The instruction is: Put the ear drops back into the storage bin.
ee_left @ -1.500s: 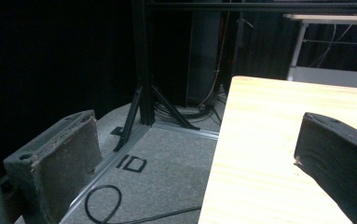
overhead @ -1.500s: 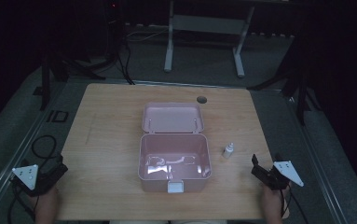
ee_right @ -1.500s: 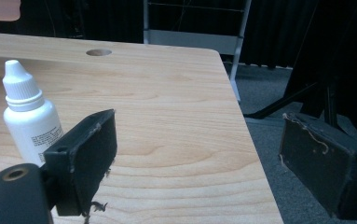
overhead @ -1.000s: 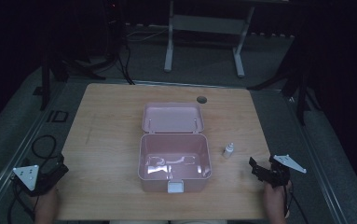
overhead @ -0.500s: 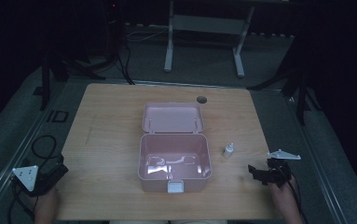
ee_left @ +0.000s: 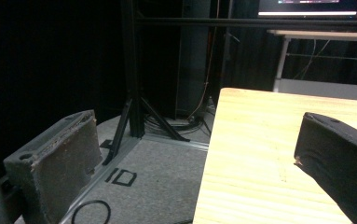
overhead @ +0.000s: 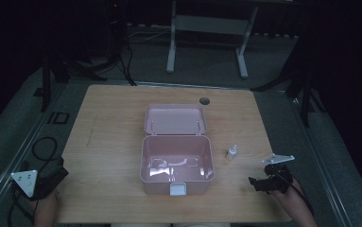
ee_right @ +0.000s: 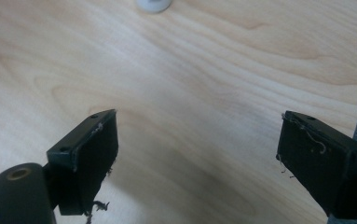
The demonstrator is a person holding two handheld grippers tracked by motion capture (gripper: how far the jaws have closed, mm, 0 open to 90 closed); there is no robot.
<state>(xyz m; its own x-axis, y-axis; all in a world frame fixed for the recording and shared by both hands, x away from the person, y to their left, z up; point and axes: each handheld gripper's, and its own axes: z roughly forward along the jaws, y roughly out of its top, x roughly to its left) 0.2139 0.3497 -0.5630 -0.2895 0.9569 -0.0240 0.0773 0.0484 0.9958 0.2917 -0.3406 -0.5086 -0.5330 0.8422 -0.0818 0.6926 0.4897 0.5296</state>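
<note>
One marking is legible. In the left gripper view, the characters "ID" (ee_left: 120, 177) are printed in black on the grey carpeted floor (ee_left: 162, 172), just beside the left edge of the light wooden worktop (ee_left: 278, 154) and close to the foot of a black metal stand. In the high view the same marking (overhead: 58, 117) shows as a small dark outlined rectangle on the floor off the worktop's left side, too small there to read. A lit monitor screen (ee_left: 313, 5) stands beyond the worktop's far end; its content is too blurred to read.
</note>
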